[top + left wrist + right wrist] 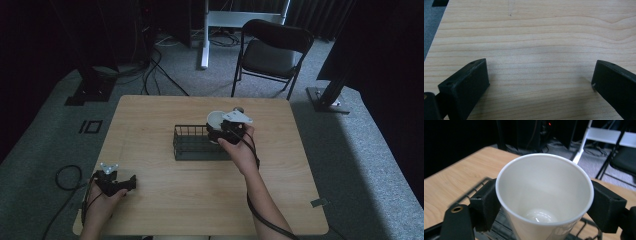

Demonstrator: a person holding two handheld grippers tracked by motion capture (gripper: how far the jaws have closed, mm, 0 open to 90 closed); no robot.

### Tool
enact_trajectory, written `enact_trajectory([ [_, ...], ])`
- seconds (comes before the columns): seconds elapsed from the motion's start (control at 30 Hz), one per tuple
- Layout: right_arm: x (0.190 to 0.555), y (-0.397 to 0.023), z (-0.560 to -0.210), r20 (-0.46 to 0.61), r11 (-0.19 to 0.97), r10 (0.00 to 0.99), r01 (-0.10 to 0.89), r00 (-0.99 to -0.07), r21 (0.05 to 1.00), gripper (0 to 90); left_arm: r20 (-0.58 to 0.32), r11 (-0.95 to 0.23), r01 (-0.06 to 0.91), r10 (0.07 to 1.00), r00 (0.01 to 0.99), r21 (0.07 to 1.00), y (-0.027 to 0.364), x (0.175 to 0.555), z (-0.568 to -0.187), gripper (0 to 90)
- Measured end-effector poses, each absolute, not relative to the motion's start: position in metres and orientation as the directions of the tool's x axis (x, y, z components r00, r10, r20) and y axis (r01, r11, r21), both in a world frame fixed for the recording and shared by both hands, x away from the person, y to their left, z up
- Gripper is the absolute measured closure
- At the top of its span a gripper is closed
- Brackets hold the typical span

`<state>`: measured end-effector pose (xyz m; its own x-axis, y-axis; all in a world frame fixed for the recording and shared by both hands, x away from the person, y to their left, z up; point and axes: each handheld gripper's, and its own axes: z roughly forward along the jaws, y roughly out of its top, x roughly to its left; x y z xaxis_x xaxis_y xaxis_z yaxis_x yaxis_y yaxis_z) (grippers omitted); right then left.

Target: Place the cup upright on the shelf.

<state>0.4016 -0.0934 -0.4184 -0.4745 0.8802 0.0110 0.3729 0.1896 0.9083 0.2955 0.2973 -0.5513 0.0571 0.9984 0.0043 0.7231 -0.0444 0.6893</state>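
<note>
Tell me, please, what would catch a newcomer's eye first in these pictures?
Probably the white paper cup, upright and empty, clamped between the right tongs over the right end of a black wire basket at mid-table. Next, the left tongs resting open near the table's near-left corner, and a black folding chair beyond the far edge.

Dim overall; the pale wooden table [165, 190] is evenly lit from above, while the far surroundings fall to near black. Soft shadows lie beside the left gripper's jaws. A small glare spot marks the white paper cup's [544, 195] bottom; the black wire basket [474, 192] is blurred.
</note>
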Motion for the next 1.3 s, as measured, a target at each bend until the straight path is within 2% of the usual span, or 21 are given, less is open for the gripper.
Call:
enact_trajectory([
  [0.43,0.413,-0.103,-0.456,0.046,0.154,0.91,0.438,-0.412,0.886,19.7,0.004,-0.044,0.724,0.998,0.057,0.689,0.297,0.295,-0.551,1.3],
  [0.87,0.412,-0.102,-0.458,0.035,0.166,0.906,0.428,-0.423,0.889,19.2,0.004,-0.044,0.723,0.998,0.057,0.689,0.297,0.295,-0.551,1.3],
  [0.97,0.412,-0.103,-0.457,0.064,0.149,0.897,0.437,-0.437,0.887,18.5,0.004,-0.044,0.724,0.998,0.057,0.689,0.297,0.295,-0.551,1.4],
  [1.1,0.411,-0.101,-0.458,0.06,0.16,0.89,0.432,-0.453,0.888,12.3,0.004,-0.044,0.723,0.998,0.057,0.689,0.297,0.295,-0.551,1.3],
  [1.3,0.408,-0.104,-0.455,0.051,0.161,0.89,0.418,-0.452,0.894,11.8,0.004,-0.044,0.724,0.998,0.057,0.689,0.297,0.295,-0.551,1.3],
])
